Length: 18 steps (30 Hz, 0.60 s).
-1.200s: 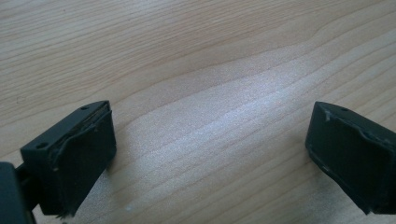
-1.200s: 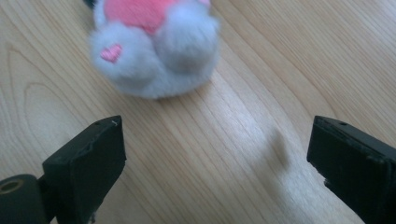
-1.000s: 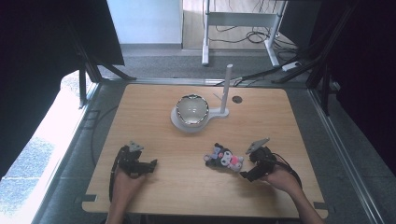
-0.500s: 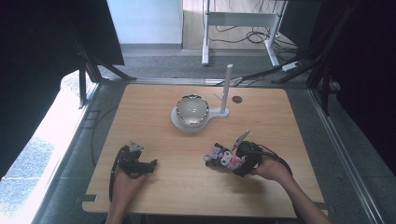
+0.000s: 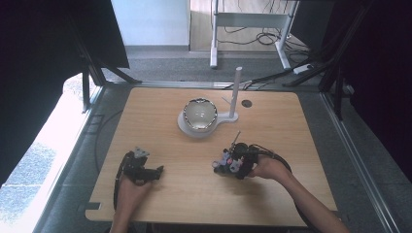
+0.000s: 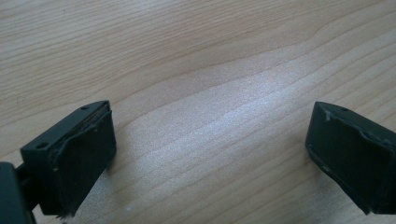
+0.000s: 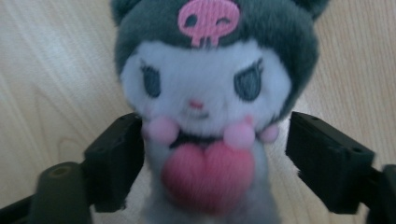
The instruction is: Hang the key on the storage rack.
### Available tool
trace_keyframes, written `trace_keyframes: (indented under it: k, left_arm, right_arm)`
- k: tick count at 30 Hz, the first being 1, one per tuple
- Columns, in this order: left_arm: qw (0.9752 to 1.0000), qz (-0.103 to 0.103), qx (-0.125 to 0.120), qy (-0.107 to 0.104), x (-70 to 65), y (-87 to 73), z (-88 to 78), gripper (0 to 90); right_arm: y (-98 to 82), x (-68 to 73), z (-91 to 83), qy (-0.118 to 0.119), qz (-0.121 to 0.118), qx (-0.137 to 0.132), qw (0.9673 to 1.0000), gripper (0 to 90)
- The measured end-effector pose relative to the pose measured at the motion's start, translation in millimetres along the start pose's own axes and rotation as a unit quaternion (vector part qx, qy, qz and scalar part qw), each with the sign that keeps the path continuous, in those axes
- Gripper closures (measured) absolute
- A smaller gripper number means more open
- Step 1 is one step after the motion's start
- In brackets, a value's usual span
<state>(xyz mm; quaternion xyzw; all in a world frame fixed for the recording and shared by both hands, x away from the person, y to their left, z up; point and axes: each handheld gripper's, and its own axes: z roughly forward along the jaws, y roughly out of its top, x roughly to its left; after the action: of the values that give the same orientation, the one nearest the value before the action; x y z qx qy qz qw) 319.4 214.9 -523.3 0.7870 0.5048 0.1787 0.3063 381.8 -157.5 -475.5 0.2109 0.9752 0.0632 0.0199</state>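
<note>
- Right gripper view: the right tongs (image 7: 212, 163) stand spread, a jaw on each side of the plush (image 7: 208, 93), not yet pinching it
- High view: the plush (image 5: 225, 162) lies near-right of centre on the bench (image 5: 291, 126), the bowl (image 5: 199, 114) farther off
- Left tongs (image 6: 208, 154) spread over bare wood, idle
- Judged step: reaching to grasp; next, close on the body, then lift

no readable text, pink skull emblem on plush toy (image 7: 205, 107) hood
</note>
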Motion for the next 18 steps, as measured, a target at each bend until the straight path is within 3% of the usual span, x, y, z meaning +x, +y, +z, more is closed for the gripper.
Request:
trace_keyframes:
  k: [3, 8, 18]
  left_arm:
    - [1.0, 0.0, 0.0, 0.0, 0.0, 0.0, -0.1, 1.5]
    - [1.0, 0.0, 0.0, 0.0, 0.0, 0.0, -0.1, 1.6]
    - [1.0, 0.0, 0.0, 0.0, 0.0, 0.0, 0.0, 1.5]
  right_arm:
    - [6.2, 1.5, 2.0, 0.001, -0.012, 0.013, 0.9998, 35.3]
    - [11.3, 3.8, 4.2, -0.006, -0.027, 0.033, 0.9991, 41.4]
    - [5.7, -9.8, -12.7, -0.011, -0.032, -0.004, 0.9994, 43.6]
